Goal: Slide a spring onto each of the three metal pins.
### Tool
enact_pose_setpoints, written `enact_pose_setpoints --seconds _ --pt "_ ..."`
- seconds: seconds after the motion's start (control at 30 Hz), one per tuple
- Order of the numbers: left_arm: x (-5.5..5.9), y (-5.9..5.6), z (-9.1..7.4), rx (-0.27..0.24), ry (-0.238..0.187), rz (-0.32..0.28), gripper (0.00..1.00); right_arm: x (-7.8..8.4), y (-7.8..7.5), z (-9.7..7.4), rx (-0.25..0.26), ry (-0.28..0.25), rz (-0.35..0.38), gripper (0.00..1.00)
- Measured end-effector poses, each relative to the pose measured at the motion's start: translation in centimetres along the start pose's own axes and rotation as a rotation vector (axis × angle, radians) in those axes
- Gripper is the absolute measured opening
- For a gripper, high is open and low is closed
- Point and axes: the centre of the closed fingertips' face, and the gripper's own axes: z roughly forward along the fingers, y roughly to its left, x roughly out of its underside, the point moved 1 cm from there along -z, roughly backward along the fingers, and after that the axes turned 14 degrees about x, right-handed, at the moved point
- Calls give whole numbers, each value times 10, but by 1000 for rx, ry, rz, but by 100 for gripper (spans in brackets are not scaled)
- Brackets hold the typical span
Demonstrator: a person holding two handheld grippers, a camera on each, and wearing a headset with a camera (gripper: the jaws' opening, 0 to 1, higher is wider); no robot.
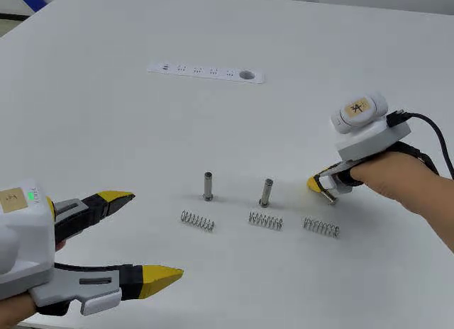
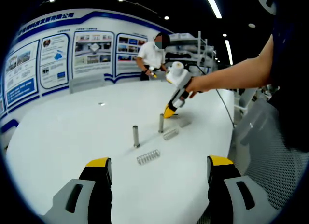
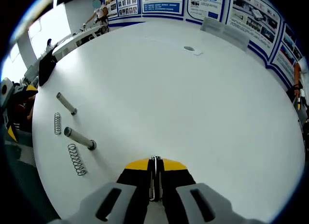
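White table (image 1: 85, 116) spreads across the head view, with a power strip (image 1: 206, 71) at 12 o'clock. Mid-table stand the first pin (image 1: 208, 186) and the second pin (image 1: 266, 192), both upright. At 6 o'clock of each lies a spring, the first spring (image 1: 197, 220) and the second spring (image 1: 265, 220). A third spring (image 1: 320, 227) lies at 3 o'clock of those. Just at 12 o'clock of it, the right gripper (image 1: 323, 186) is clenched on the third pin (image 1: 328, 196), which is tilted (whether its end touches the table, I cannot tell). The left gripper (image 1: 145, 237) sits at 8 o'clock, jaws released and holding nothing.

In the left gripper view the spread yellow tips frame the first spring (image 2: 148, 156) and first pin (image 2: 136, 136). The right gripper (image 2: 170, 109) is at 12 o'clock, past the second pin (image 2: 161, 123).

In the right gripper view the jaws pinch a thin metal shaft (image 3: 154, 178) at 6 o'clock. Two pins and two springs lie at 9 o'clock.

The step in hand seems to be standing the third pin up, and no spring is on a pin yet. Next, the pin needs setting upright and letting go. Then a spring must be gripped by its side, its bore lined over a pin top, and lowered.
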Motion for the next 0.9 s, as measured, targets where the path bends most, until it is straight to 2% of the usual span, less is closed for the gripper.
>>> enact_pose_setpoints --seconds 0.23,0.77,0.9 --pt "-4 -3 1 7 -3 11 82 1 0 -2 27 -1 0 8" --pt "-9 -5 2 15 -12 23 81 -6 4 -44 26 -122 22 9" --pt "-8 -6 2 18 -9 25 81 -3 5 -51 32 -139 31 9"
